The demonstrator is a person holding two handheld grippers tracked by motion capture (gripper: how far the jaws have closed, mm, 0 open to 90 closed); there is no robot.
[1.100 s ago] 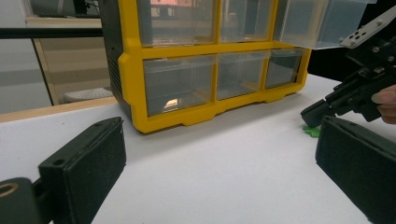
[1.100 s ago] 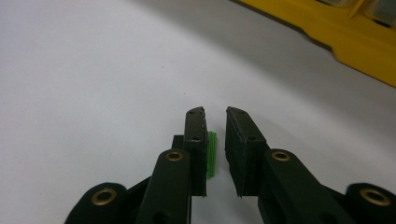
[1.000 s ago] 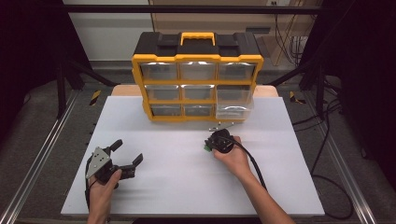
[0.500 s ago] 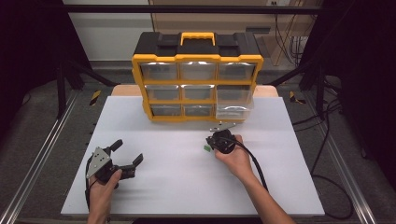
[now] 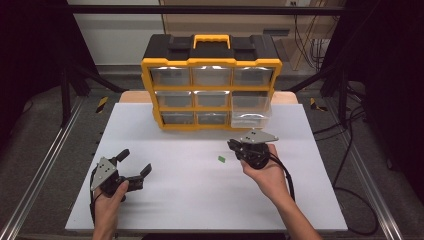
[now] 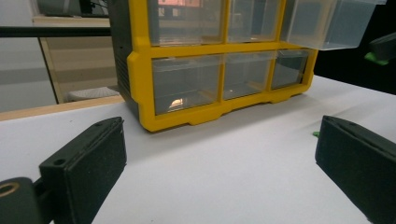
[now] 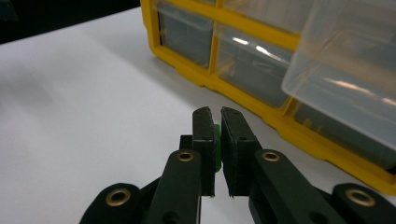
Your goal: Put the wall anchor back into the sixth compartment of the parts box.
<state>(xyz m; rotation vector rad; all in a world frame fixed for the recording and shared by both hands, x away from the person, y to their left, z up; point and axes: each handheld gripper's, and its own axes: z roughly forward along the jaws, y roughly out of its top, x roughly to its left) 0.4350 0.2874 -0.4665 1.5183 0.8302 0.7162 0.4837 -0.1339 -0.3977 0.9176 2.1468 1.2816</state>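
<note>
Moved since earlier: right gripper (image 5: pixel 235 146) has come up off the bench (image 5: pixel 200 210) and sits a little nearer the pulled-out drawer than a second ago; its jaws have just finished closing, with a small green piece between them. My left gripper (image 5: pixel 134 164) has kept its place.
Right gripper: closed tight on the green piece (image 7: pixel 217 144), which shows as a thin green sliver pinched between the two black pads in the right gripper view. My right hand (image 5: pixel 265 172) holds it above the bench toward the right side, just in front of the organiser's right end.
Left gripper: wide open, nothing between the jaws; it rests near the front left corner of the bench in my left hand (image 5: pixel 107 202), pointing toward the organiser.
Second green piece (image 5: pixel 221 159): lies flat on the bench near its middle, just left of the right gripper and apart from it.
Organiser (image 5: pixel 210 62): yellow frame, black top with a yellow handle, three rows of clear drawers; it stands at the back edge of the bench.
Open drawer (image 5: pixel 250 112): the right-hand drawer in the lower rows is pulled out toward me, clear-walled, overhanging the bench just behind the right gripper.
</note>
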